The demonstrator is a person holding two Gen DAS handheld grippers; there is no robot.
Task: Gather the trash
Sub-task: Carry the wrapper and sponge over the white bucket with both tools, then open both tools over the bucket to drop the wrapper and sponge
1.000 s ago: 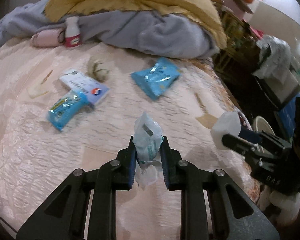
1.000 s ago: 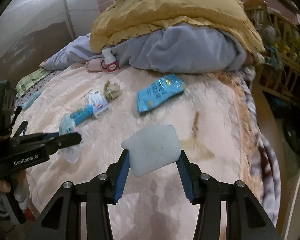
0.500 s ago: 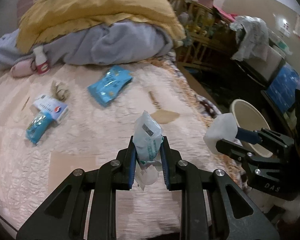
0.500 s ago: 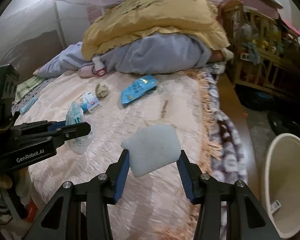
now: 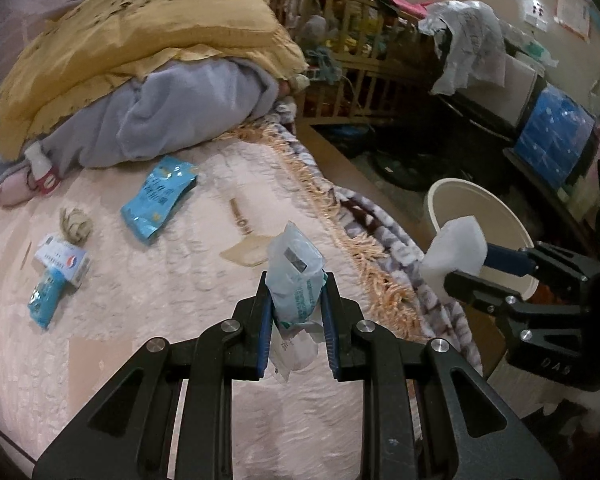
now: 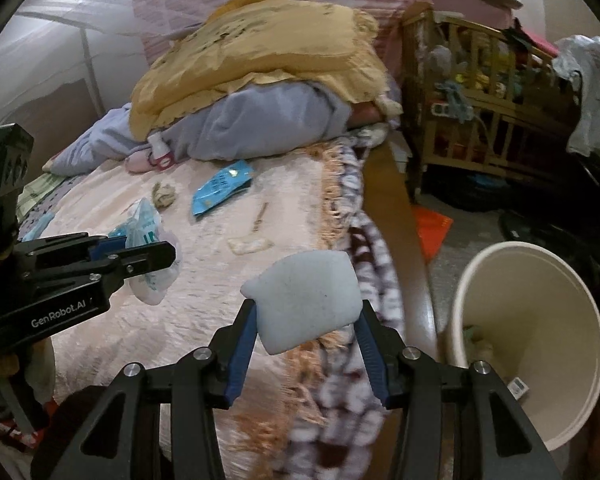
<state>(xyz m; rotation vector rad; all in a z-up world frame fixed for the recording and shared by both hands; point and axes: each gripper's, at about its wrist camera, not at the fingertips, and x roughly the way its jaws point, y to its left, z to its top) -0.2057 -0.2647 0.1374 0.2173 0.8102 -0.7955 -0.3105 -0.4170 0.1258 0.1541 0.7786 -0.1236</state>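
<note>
Only the right wrist view shows trash inside the bin (image 6: 540, 280).

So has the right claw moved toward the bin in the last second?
Yes. The right claw, holding the white foam piece, swung right off the bed toward the cream plastic bin.

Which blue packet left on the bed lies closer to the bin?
The larger blue packet, mid-bed below the grey blanket; the small one lies farther left by the white box.

The bed (image 5: 188, 312) carries a blue packet (image 5: 160, 200), paper wad (image 5: 75, 226), white box (image 5: 62, 260) and small packet (image 5: 46, 296); bedding (image 5: 148, 60) is heaped at its far edge.
</note>
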